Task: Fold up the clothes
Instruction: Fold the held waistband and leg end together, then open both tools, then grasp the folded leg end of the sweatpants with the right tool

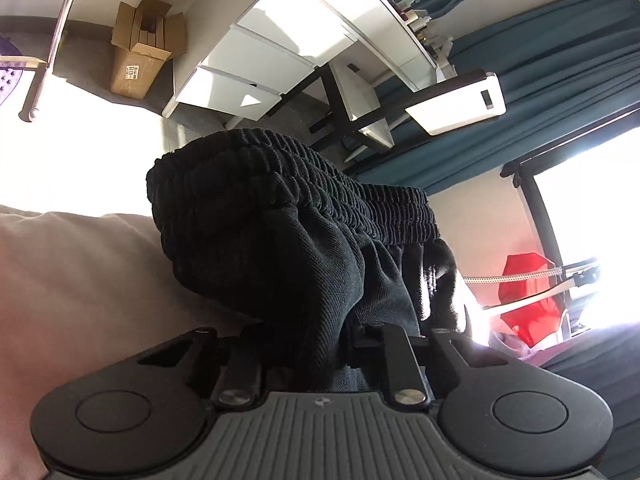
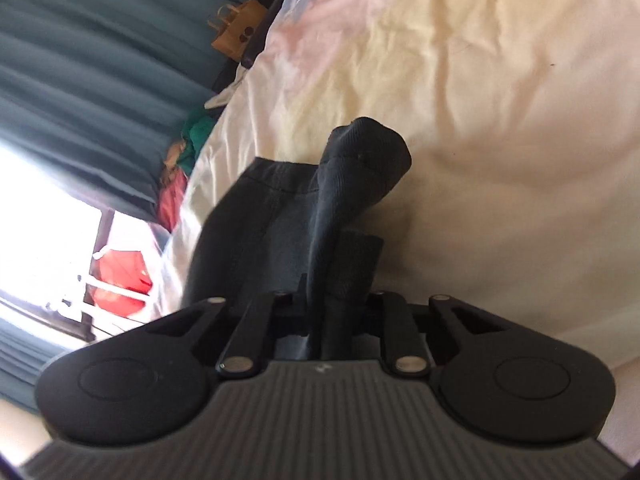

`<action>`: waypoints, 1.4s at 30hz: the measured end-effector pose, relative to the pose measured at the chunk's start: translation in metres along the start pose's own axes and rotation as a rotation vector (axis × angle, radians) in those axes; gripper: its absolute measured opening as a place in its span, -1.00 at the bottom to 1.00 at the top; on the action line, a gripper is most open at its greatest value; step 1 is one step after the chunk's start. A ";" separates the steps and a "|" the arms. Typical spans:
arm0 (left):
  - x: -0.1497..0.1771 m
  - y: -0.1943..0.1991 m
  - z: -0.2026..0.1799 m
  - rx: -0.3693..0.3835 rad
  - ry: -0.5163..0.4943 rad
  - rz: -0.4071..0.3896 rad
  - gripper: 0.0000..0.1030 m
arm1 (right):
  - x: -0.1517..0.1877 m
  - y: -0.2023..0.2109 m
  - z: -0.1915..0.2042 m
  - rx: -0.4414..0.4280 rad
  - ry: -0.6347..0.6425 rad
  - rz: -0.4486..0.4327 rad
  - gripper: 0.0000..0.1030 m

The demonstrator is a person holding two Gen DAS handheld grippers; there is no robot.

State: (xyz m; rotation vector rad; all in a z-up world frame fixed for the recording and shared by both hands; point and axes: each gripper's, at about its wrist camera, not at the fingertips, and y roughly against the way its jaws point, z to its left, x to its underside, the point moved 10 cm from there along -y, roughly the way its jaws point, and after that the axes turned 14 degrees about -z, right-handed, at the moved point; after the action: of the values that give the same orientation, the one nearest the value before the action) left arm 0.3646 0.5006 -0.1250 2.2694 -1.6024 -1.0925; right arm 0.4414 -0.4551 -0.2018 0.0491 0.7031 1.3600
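Both grippers, left (image 1: 320, 344) and right (image 2: 324, 312), had jaws clamped on black ribbed-waistband trousers (image 1: 288, 216) mid-lift; next, lay them flat on the cream bedsheet (image 2: 480, 80).

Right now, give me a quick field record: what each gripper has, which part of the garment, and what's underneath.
garment: black pants, lifted and bunched
left gripper: shut on the pants just below the ribbed elastic waistband
right gripper: shut on a bunched fold of the pants; which part cannot be told
surface below: cream bedsheet, wrinkled, seen in the right wrist view
fold state: not yet folded; fabric hangs from both grippers
background: teal curtain, white drawer unit, cardboard box
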 end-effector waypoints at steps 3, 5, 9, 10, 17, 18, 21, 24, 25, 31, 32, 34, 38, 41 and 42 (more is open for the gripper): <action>-0.020 0.019 -0.018 0.017 -0.013 0.045 -0.73 | -0.009 0.013 0.013 -0.024 0.025 0.000 -0.68; -0.034 0.042 -0.029 0.038 -0.035 0.049 -0.79 | -0.015 0.025 0.019 -0.041 0.032 0.005 -0.68; -0.052 0.096 -0.037 0.072 -0.086 0.043 -0.83 | -0.026 0.056 0.022 -0.043 0.042 0.008 -0.68; -0.055 0.110 -0.035 0.072 -0.093 0.043 -0.83 | -0.029 0.065 0.019 -0.044 0.032 0.008 -0.68; -0.073 0.201 0.024 0.040 -0.126 0.102 -0.83 | -0.043 0.136 -0.033 -0.014 -0.010 0.053 -0.68; -0.075 0.212 0.036 0.034 -0.125 0.114 -0.83 | -0.043 0.143 -0.043 -0.007 -0.027 0.065 -0.68; -0.081 0.237 0.074 0.014 -0.119 0.148 -0.83 | -0.043 0.164 -0.077 0.018 -0.107 0.106 -0.68; -0.077 0.244 0.109 0.001 -0.149 0.167 -0.82 | -0.038 0.178 -0.107 0.045 -0.261 0.145 -0.68; -0.074 0.242 0.119 -0.004 -0.147 0.167 -0.82 | -0.036 0.180 -0.111 0.046 -0.286 0.150 -0.68; -0.055 0.249 0.135 -0.002 -0.276 0.159 -0.77 | -0.029 0.179 -0.119 0.071 -0.253 0.176 -0.63; -0.053 0.251 0.134 0.001 -0.309 0.157 -0.74 | -0.028 0.178 -0.121 0.069 -0.262 0.185 -0.62; -0.047 0.256 0.133 0.006 -0.376 0.153 -0.64 | -0.026 0.177 -0.126 0.066 -0.282 0.202 -0.59; -0.033 0.273 0.128 0.019 -0.524 0.195 0.05 | -0.036 0.192 -0.142 0.125 -0.346 0.156 -0.29; -0.024 0.303 0.121 0.041 -0.631 0.183 0.39 | -0.052 0.212 -0.142 0.117 -0.371 0.066 0.25; -0.021 0.313 0.117 0.050 -0.664 0.174 0.58 | -0.059 0.220 -0.142 0.106 -0.364 0.033 0.26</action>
State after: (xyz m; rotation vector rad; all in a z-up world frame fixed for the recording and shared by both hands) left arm 0.0501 0.4206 -0.0404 1.8351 -2.0077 -1.9001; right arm 0.1779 -0.5060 -0.1964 0.3850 0.4677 1.2989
